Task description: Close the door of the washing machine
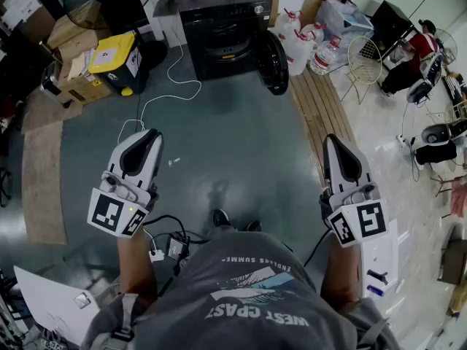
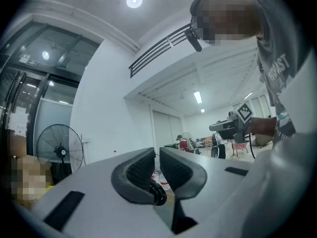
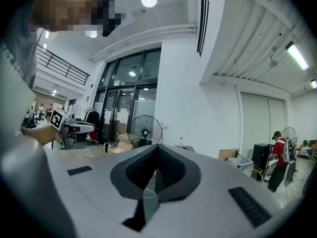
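Well back from the washing machine, whose round door hangs open off its front, left gripper and right gripper hover, fingers pinched together on nothing, so the closing is all ahead.

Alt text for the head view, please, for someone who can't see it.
A black washing machine stands across a grey floor, its round door swung open to the picture's right. Nearer, a person holds the left gripper and right gripper level, both shut and empty.

1 washing machine w/ 1 door, 2 grippers, 1 fan, 1 yellow-top bin.
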`<action>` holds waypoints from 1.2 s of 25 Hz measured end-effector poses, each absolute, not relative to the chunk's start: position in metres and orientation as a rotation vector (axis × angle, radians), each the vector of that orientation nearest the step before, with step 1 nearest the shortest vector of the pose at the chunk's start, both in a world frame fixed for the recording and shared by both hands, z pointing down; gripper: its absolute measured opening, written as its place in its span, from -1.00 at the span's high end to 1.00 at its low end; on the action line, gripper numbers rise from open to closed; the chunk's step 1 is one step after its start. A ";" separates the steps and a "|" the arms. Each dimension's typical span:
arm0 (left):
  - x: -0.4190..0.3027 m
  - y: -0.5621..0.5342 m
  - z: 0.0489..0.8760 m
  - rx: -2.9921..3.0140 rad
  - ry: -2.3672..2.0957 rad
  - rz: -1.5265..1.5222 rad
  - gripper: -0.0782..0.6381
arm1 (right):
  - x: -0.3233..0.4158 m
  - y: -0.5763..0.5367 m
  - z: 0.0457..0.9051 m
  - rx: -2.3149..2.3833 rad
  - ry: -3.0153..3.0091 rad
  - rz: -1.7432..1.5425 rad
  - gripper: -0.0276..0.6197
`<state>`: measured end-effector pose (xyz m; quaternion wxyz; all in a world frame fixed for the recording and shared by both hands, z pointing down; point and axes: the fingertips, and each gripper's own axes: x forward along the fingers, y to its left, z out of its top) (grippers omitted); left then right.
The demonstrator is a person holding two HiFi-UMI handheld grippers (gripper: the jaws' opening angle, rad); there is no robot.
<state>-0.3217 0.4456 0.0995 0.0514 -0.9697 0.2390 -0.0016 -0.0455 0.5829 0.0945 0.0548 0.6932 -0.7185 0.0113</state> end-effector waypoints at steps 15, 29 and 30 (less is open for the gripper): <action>-0.355 0.418 0.109 -2.959 0.740 0.030 0.65 | -0.073 0.552 0.098 2.139 -2.191 0.071 0.83; -0.346 0.370 0.127 -2.961 0.819 -0.041 0.65 | -0.048 0.479 0.123 2.118 -2.227 0.147 0.82; -0.344 0.364 0.128 -2.959 0.829 -0.049 0.65 | -0.044 0.470 0.125 2.113 -2.235 0.151 0.82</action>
